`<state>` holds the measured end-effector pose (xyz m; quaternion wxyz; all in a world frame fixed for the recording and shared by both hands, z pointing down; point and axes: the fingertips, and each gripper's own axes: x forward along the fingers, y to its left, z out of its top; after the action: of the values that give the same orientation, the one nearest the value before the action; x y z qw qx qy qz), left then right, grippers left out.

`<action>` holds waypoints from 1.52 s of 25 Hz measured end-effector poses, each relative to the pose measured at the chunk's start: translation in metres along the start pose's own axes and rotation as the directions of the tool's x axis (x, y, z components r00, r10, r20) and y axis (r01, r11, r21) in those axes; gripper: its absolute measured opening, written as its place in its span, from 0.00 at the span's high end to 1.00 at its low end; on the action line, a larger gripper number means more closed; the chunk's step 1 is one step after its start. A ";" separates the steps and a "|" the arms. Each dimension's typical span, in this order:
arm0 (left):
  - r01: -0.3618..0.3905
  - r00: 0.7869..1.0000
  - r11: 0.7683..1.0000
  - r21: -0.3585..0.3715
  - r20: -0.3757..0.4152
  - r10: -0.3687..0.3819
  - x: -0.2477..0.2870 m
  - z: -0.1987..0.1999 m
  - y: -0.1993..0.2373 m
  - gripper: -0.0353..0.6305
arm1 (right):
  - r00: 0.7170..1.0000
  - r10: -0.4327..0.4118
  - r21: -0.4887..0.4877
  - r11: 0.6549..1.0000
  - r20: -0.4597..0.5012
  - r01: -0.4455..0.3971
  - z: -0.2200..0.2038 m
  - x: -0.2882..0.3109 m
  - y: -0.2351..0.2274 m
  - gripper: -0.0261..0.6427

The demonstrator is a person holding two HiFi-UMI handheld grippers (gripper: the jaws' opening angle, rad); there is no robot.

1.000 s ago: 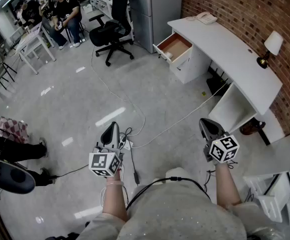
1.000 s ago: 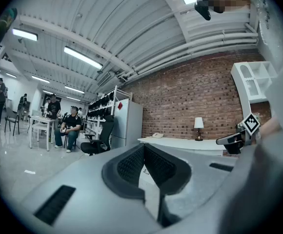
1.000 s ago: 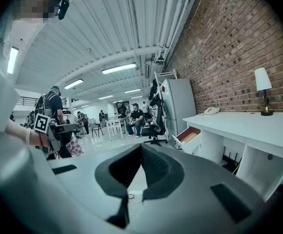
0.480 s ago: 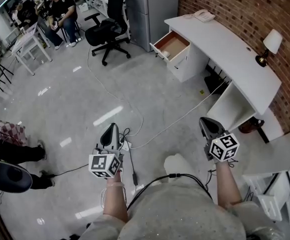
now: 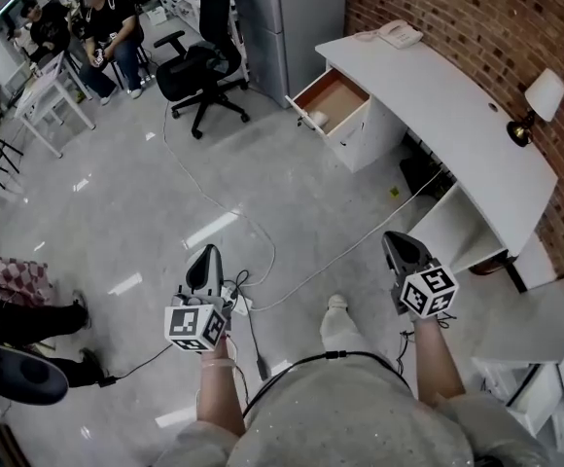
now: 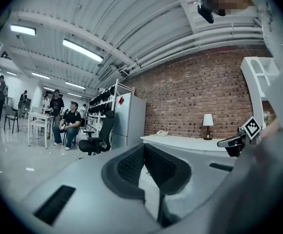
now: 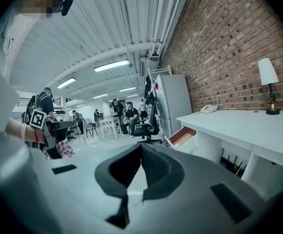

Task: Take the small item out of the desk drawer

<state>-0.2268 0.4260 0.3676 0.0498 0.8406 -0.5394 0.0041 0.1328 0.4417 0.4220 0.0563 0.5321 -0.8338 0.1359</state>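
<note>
The desk (image 5: 457,105) and its one open drawer (image 5: 333,99) sit nearer than before. Two tools, left gripper (image 5: 205,258) and right gripper (image 5: 397,242), both clenched, empty; one lamp (image 5: 543,99), one telephone (image 5: 399,34)

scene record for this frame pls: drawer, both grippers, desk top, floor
drawer: open, at the far end of the desk
drawer contents: too small to tell
left gripper: shut, empty, far short of drawer
right gripper: shut, empty, far short of drawer
desk top: phone, lamp
floor: cable across the path; chair left of drawer
</note>
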 end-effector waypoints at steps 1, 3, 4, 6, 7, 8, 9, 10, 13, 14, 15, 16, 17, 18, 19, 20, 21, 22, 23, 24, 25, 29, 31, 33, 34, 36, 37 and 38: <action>-0.003 1.000 1.000 0.002 0.003 0.003 0.012 0.004 0.000 0.95 | 1.000 -0.001 0.001 1.000 -0.001 0.001 0.005 0.009 -0.009 0.95; -0.014 1.000 1.000 -0.003 0.009 0.014 0.036 0.011 0.002 0.95 | 1.000 0.004 0.003 1.000 -0.002 -0.004 0.015 0.027 -0.027 0.95; -0.021 1.000 1.000 -0.009 0.009 0.021 0.047 0.013 0.002 0.95 | 1.000 0.007 0.002 1.000 -0.001 -0.007 0.021 0.036 -0.036 0.95; -0.032 0.999 0.999 -0.018 0.000 0.032 0.070 0.012 0.000 0.95 | 1.000 0.017 -0.005 1.000 -0.003 -0.017 0.032 0.051 -0.055 0.95; -0.038 0.999 0.999 -0.021 -0.006 0.038 0.082 0.011 -0.001 0.95 | 1.000 0.022 -0.006 1.000 -0.005 -0.022 0.035 0.058 -0.064 0.95; -0.043 0.999 0.999 -0.022 -0.009 0.043 0.092 0.010 -0.001 0.95 | 1.000 0.028 -0.004 1.000 -0.008 -0.028 0.038 0.065 -0.073 0.95; -0.047 0.999 0.999 -0.024 -0.010 0.047 0.103 0.010 -0.002 0.95 | 0.999 0.034 -0.002 0.999 -0.012 -0.034 0.040 0.072 -0.081 0.95; -0.050 0.999 0.998 -0.025 -0.010 0.050 0.114 0.010 -0.003 0.95 | 0.999 0.038 0.000 0.999 -0.016 -0.038 0.042 0.079 -0.089 0.95; -0.061 0.998 0.998 -0.027 -0.006 0.061 0.145 0.012 -0.006 0.95 | 0.998 0.053 0.001 0.999 -0.021 -0.053 0.049 0.097 -0.113 0.95; -0.065 0.998 0.998 -0.028 -0.005 0.065 0.155 0.012 -0.007 0.95 | 0.998 0.060 0.004 0.998 -0.022 -0.060 0.051 0.103 -0.121 0.92; -0.068 0.998 0.997 -0.030 -0.004 0.068 0.164 0.012 -0.009 0.95 | 0.997 0.067 0.008 0.998 -0.024 -0.067 0.053 0.108 -0.128 0.90; -0.070 0.998 0.997 -0.031 -0.004 0.070 0.172 0.012 -0.011 0.95 | 0.997 0.072 0.011 0.997 -0.024 -0.072 0.054 0.113 -0.136 0.89; -0.071 0.997 0.997 -0.033 -0.004 0.071 0.180 0.011 -0.014 0.95 | 0.997 0.076 0.015 0.997 -0.024 -0.076 0.055 0.117 -0.143 0.87; -0.071 0.998 0.997 -0.034 -0.003 0.070 0.187 0.010 -0.016 0.95 | 0.996 0.081 0.018 0.997 -0.024 -0.080 0.056 0.122 -0.149 0.85; -0.068 0.998 0.997 -0.033 -0.004 0.068 0.194 0.009 -0.019 0.95 | 0.996 0.084 0.021 0.996 -0.023 -0.084 0.057 0.126 -0.154 0.84; -0.064 0.998 0.997 -0.030 -0.007 0.064 0.200 0.007 -0.022 0.95 | 0.996 0.087 0.024 0.996 -0.022 -0.087 0.057 0.129 -0.159 0.84; -0.061 0.998 0.998 -0.026 -0.011 0.061 0.204 0.005 -0.024 0.95 | 0.996 0.088 0.027 0.996 -0.022 -0.088 0.058 0.132 -0.163 0.84; -0.060 0.998 0.998 -0.023 -0.017 0.059 0.209 0.004 -0.026 0.95 | 0.996 0.089 0.030 0.996 -0.021 -0.088 0.058 0.134 -0.167 0.84; -0.061 0.998 0.998 -0.023 -0.021 0.061 0.212 0.002 -0.026 0.95 | 0.996 0.089 0.035 0.996 -0.021 -0.088 0.057 0.136 -0.170 0.84; -0.065 0.998 0.998 -0.023 -0.024 0.064 0.215 0.002 -0.026 0.95 | 0.996 0.089 0.040 0.995 -0.021 -0.088 0.057 0.138 -0.172 0.84; -0.069 0.997 0.997 -0.025 -0.026 0.068 0.217 0.001 -0.025 0.95 | 0.996 0.090 0.045 0.995 -0.021 -0.089 0.056 0.139 -0.174 0.84; -0.080 0.997 0.996 -0.027 -0.025 0.080 0.226 0.004 -0.022 0.95 | 0.996 0.090 0.058 0.994 -0.025 -0.089 0.053 0.139 -0.184 0.84; -0.079 0.997 0.996 -0.027 -0.019 0.079 0.233 0.006 -0.022 0.95 | 0.996 0.085 0.065 0.994 -0.023 -0.083 0.053 0.139 -0.191 0.84; -0.078 0.997 0.997 -0.029 -0.017 0.078 0.241 0.007 -0.022 0.95 | 0.997 0.079 0.074 0.994 -0.021 -0.077 0.054 0.141 -0.198 0.84; -0.078 0.997 0.996 -0.031 -0.019 0.077 0.245 0.007 -0.022 0.95 | 0.997 0.077 0.079 0.994 -0.021 -0.075 0.055 0.143 -0.200 0.84; -0.075 0.997 0.997 -0.034 -0.026 0.075 0.255 0.006 -0.021 0.95 | 0.997 0.075 0.082 0.994 -0.023 -0.073 0.057 0.146 -0.206 0.84; -0.071 0.997 0.997 -0.034 -0.030 0.070 0.260 0.005 -0.021 0.95 | 0.997 0.075 0.083 0.994 -0.023 -0.073 0.058 0.148 -0.208 0.84; -0.064 0.997 0.997 -0.031 -0.033 0.063 0.267 0.006 -0.021 0.95 | 0.997 0.074 0.085 0.994 -0.021 -0.072 0.059 0.150 -0.212 0.83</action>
<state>-0.0965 0.1920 0.3765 0.0719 0.8219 -0.5650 0.0103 0.2626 0.2098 0.4369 0.0391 0.5017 -0.8454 0.1792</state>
